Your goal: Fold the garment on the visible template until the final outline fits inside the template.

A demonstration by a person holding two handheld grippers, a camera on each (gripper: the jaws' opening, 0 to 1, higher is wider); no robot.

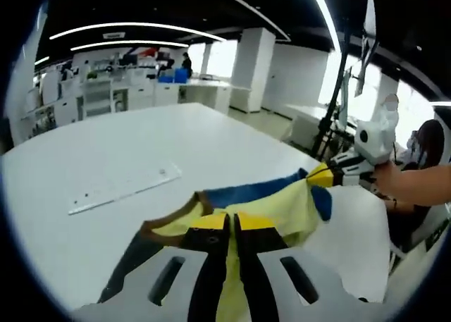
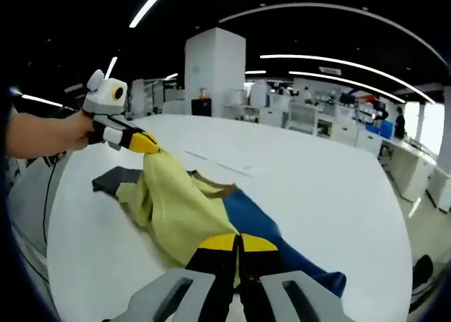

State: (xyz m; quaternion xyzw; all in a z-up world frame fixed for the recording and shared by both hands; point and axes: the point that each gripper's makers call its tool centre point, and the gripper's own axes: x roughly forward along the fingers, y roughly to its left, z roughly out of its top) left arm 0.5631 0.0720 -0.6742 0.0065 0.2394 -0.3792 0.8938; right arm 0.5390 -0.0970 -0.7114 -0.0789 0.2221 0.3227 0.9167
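Both grippers are pinching the garment above a white table.

A clear ruler (image 1: 127,188) is lying on the table (image 1: 106,146), well apart from the yellow-and-blue garment (image 1: 275,206). The table is standing in a bright office hall with white desks behind. The left gripper (image 1: 231,227) and the right gripper (image 2: 238,246) are each closed on the cloth, lifting part of it.
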